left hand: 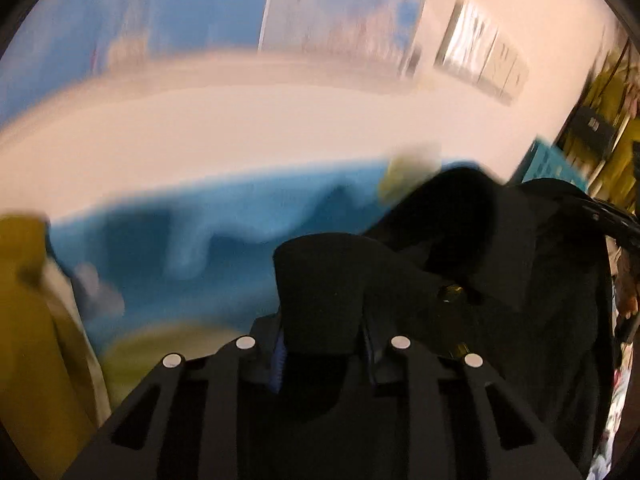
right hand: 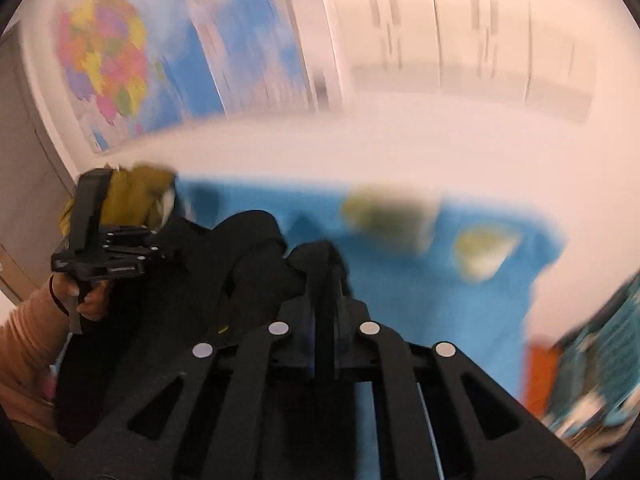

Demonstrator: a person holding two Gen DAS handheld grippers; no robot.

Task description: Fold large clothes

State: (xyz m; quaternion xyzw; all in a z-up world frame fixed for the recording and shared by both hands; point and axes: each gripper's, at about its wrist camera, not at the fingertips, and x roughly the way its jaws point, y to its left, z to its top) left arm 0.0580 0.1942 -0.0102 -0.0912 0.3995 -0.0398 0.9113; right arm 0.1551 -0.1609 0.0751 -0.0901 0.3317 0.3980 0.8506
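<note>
Left gripper (left hand: 320,280) clamps a thick fold of black garment (left hand: 500,264) between its jaws. Right gripper (right hand: 326,276), jaws pressed together, pinches the same garment, which drapes between both over a blue cloth (right hand: 420,280).

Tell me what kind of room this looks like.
Probably a classroom or study room used for folding laundry: a colourful wall map, printed sheets on the white wall, and a black garment over blue cloth on a pale table.
</note>
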